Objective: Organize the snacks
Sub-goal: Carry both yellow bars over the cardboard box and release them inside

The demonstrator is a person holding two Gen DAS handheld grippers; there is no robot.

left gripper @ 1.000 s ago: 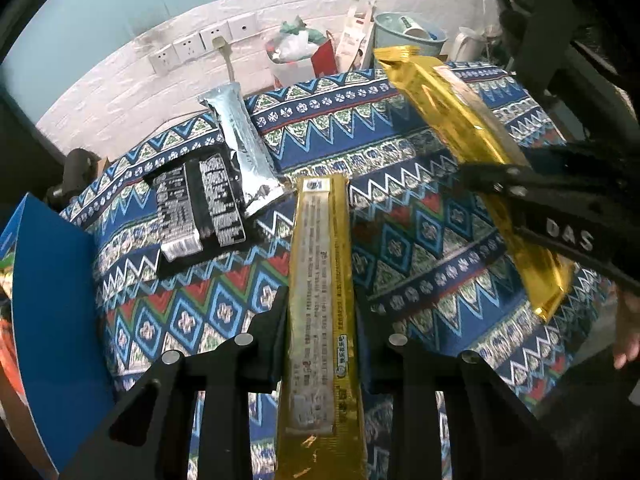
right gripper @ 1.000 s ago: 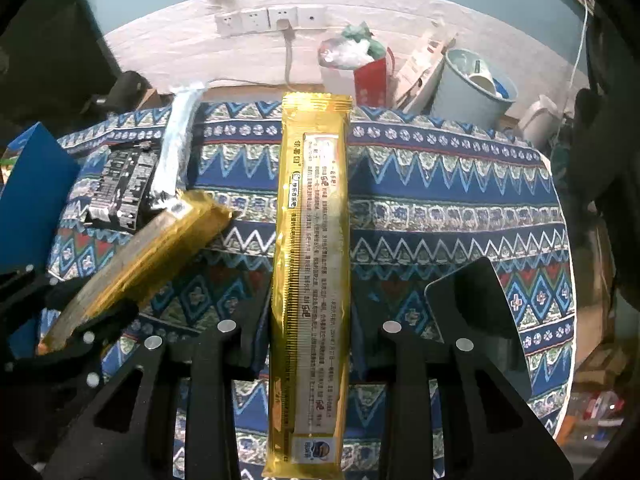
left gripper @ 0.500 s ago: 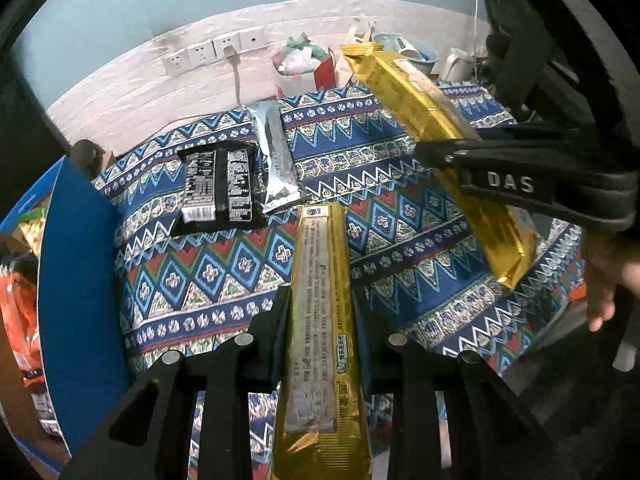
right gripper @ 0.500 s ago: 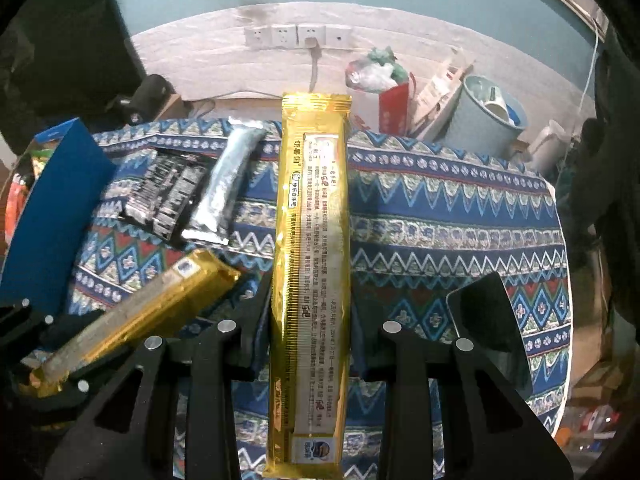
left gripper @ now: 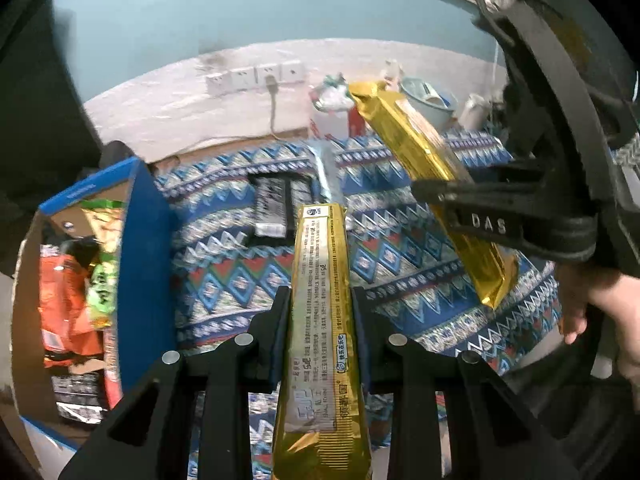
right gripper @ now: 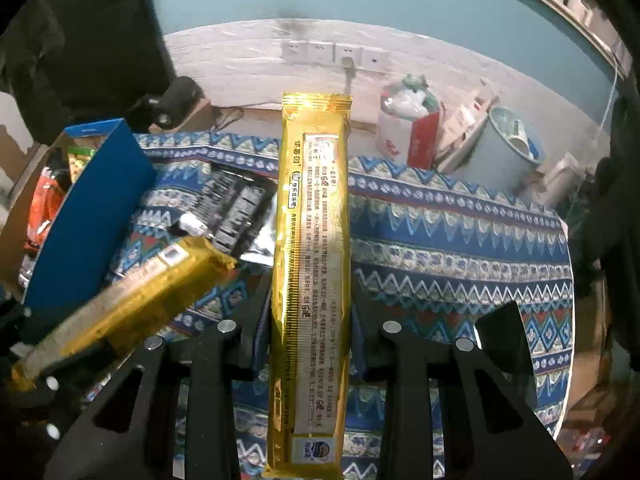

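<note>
My left gripper (left gripper: 320, 300) is shut on a long gold snack pack (left gripper: 320, 312), held lengthwise above the patterned cloth. My right gripper (right gripper: 310, 284) is shut on a second gold snack pack (right gripper: 312, 240), which also shows at the right of the left wrist view (left gripper: 432, 184). The left gripper's gold pack appears low at the left in the right wrist view (right gripper: 132, 296). A black snack pack (left gripper: 274, 208) and a silver pack (left gripper: 326, 172) lie on the cloth behind. A blue box (left gripper: 144, 264) with orange and green snack bags inside stands at the left.
The table wears a blue patterned cloth (right gripper: 460, 240). Behind it are a white wall with sockets (right gripper: 336, 54), a white and red bag (right gripper: 404, 128) and a pale blue bucket (right gripper: 508, 156). A person's hand (left gripper: 596, 300) holds the right gripper's handle.
Both grippers have risen and drawn back from the table with their gold packs. The blue box and its bags have come into view at the left; the black and silver packs look farther away.
</note>
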